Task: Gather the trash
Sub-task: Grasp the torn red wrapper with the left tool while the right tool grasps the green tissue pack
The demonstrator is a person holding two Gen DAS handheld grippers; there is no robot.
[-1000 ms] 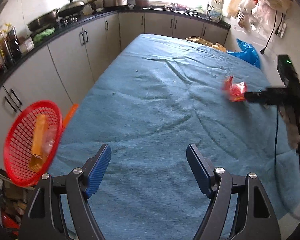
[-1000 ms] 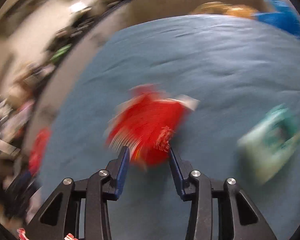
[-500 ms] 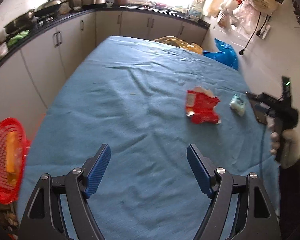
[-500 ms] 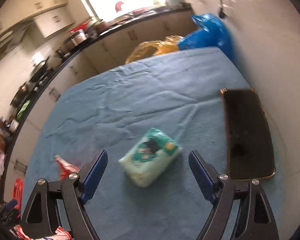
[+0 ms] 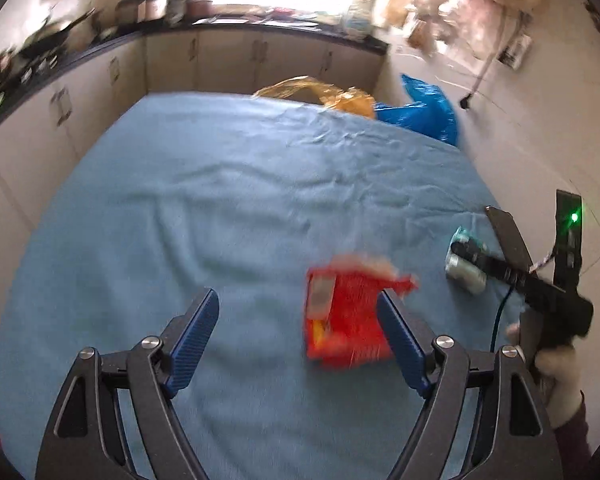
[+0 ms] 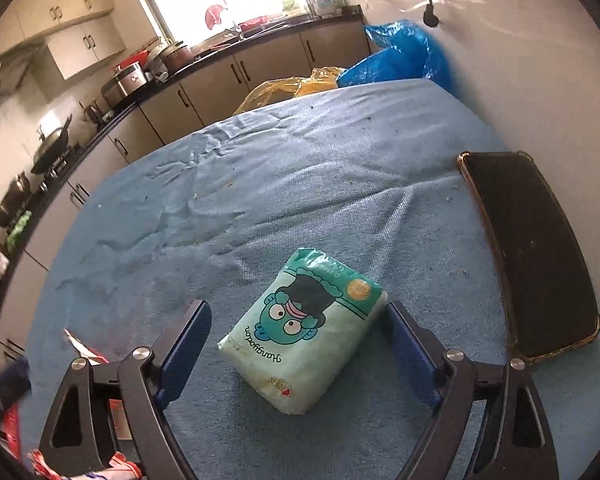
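My left tongs (image 5: 296, 322) are opening wide over the blue-cloth worktop (image 5: 220, 208), the torn red snack wrapper (image 5: 346, 318) lying just inside their right finger, ungripped. My right tongs (image 6: 298, 336) are opening around the pale green tissue pack (image 6: 304, 334), not pressing it.

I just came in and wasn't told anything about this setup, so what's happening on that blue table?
A person is clearing trash with a gripper in each hand. The left gripper, jaws opening, hangs over the blue tablecloth with a torn red wrapper lying between its fingers, not pinched. The right gripper, also opening, straddles a green tissue pack without squeezing it. A black phone lies beside the pack. Nothing is lifted yet.
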